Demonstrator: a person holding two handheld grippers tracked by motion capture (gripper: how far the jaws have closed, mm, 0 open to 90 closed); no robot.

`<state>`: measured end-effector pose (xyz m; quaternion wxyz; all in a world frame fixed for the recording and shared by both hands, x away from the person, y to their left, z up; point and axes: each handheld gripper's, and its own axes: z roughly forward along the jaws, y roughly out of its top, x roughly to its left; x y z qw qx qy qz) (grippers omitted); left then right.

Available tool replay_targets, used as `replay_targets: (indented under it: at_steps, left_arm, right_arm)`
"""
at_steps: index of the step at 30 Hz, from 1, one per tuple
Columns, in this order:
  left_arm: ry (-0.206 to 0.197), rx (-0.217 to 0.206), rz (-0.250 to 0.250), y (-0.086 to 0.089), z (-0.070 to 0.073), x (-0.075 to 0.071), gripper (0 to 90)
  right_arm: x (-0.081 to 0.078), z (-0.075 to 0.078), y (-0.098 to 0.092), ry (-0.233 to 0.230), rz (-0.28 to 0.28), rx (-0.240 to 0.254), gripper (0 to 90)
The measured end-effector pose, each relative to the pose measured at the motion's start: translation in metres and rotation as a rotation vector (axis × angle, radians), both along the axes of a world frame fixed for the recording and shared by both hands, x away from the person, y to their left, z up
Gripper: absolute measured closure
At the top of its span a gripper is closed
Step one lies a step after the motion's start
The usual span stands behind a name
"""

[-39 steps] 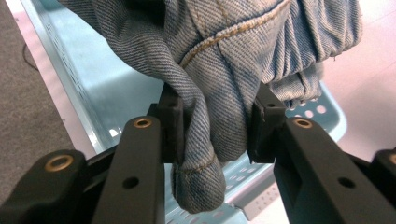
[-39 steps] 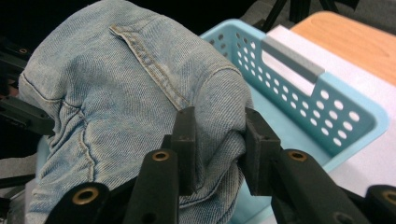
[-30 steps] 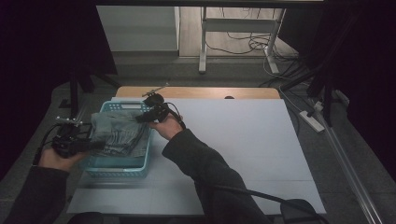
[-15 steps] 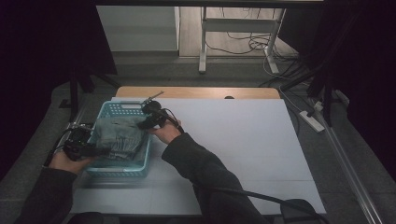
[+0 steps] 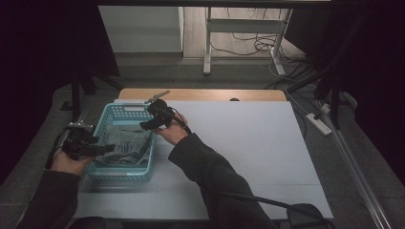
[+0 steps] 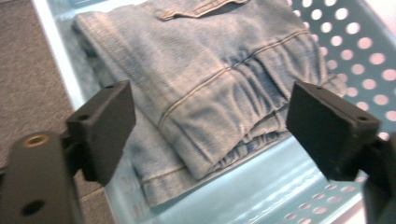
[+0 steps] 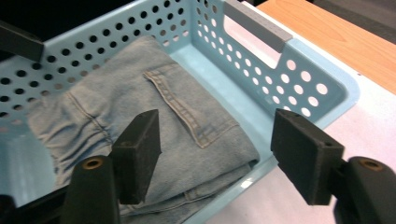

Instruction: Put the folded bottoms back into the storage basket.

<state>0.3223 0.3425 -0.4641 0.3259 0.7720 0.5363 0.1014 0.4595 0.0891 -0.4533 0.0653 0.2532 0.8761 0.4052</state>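
Folded light-blue jeans (image 5: 125, 144) (image 6: 210, 88) (image 7: 154, 135) lie inside a pale blue perforated basket (image 5: 111, 116) (image 6: 261, 191) (image 7: 299, 84) at the table's left. My left gripper (image 5: 106, 149) (image 6: 210, 135) hovers open over the basket's left rim, with the waistband of the jeans between its jaws but untouched. Open as well, my right gripper (image 5: 149, 125) (image 7: 215, 154) hangs above the basket's right rim, looking down on a back pocket of the jeans.
The basket stands on a white sheet (image 5: 239, 143) covering a wooden table (image 5: 205, 94). To the right the sheet is bare. Grey carpet (image 6: 32, 84) lies left of the basket. Table legs and cables (image 5: 258, 45) stand beyond the far edge.
Both grippers have pulled back from the jeans, the left outward to the basket's left rim, the right up toward the right rim. The jeans now lie released in the basket.
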Motion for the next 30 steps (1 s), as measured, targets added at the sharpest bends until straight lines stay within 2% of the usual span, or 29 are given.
replay_targets:
  at_steps: [7,13,19,26,30]
  left_arm:
    - [-0.018,-0.07,0.006,-0.004,0.0,0.0,6.6]
    - [-0.048,-0.096,0.03,-0.006,0.002,-0.004,5.2]
    - [-0.085,-0.152,0.038,-0.008,0.003,-0.012,4.0]
    - [-0.12,-0.154,0.027,-0.014,0.004,-0.018,3.0]
    - [-0.132,-0.172,0.022,-0.016,0.004,-0.023,1.8]
  right_arm:
    - [-0.002,0.003,-0.001,0.051,0.034,0.026,25.9]
    - [-0.005,0.004,-0.001,0.053,0.059,0.015,20.5]
    - [-0.007,0.005,-0.003,0.062,0.068,0.02,16.5]
    - [-0.009,0.007,-0.005,0.056,0.087,0.025,12.5]
    - [-0.011,0.008,-0.005,0.045,0.097,0.028,11.2]
